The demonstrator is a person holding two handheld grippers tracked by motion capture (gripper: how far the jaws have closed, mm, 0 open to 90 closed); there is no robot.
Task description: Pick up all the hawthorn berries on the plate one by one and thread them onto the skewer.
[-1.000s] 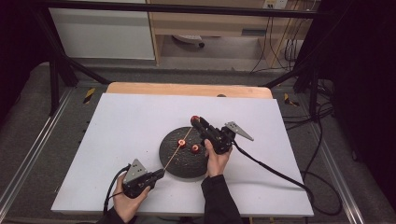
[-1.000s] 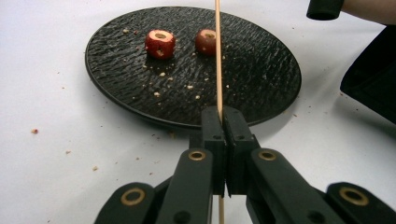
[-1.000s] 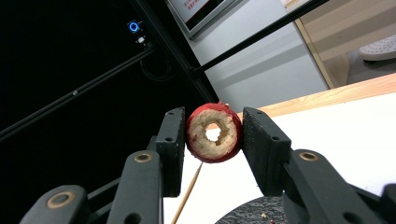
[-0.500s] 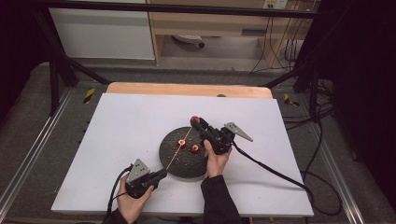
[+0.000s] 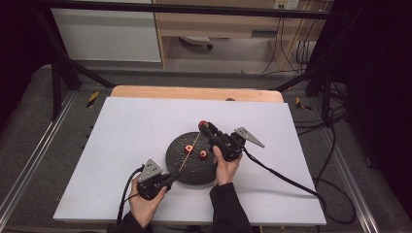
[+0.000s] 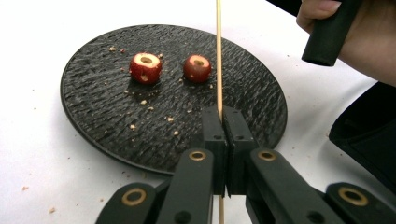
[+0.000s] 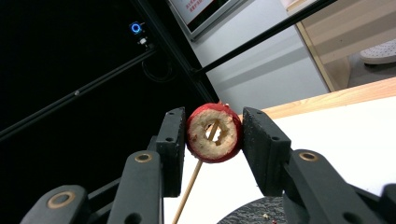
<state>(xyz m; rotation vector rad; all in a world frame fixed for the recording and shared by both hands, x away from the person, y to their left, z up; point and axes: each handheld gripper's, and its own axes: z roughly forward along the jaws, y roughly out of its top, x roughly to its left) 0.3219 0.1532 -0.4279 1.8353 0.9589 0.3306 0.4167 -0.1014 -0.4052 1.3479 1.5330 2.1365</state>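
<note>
A round black plate [image 5: 180, 167] [image 6: 102, 116] lies on the white table with two cored red fruits [image 6: 145, 67] [image 6: 197, 68] on it. My left gripper [image 5: 167, 180] [image 6: 224, 116], at the plate's near left edge, is shut on a thin wooden skewer [image 5: 190, 151] [image 6: 218, 51] that slants up and away over the plate. My right gripper [image 5: 205, 127] [image 7: 214, 135] hangs above the plate's far right side, shut on a third cored red fruit [image 5: 202, 124] [image 7: 214, 133]. In the right gripper view the skewer's [image 7: 191, 184] tip sits in that fruit's hollow.
Crumbs are scattered over the plate and the white table top [image 5: 121, 126] near it. A wooden strip [image 5: 194, 93] runs along the table's far edge. Black cables [image 5: 286, 177] trail from the right gripper across the table to the floor.
The left gripper with the skewer has shifted slightly toward the plate and up. The right gripper and its fruit have stayed put.
</note>
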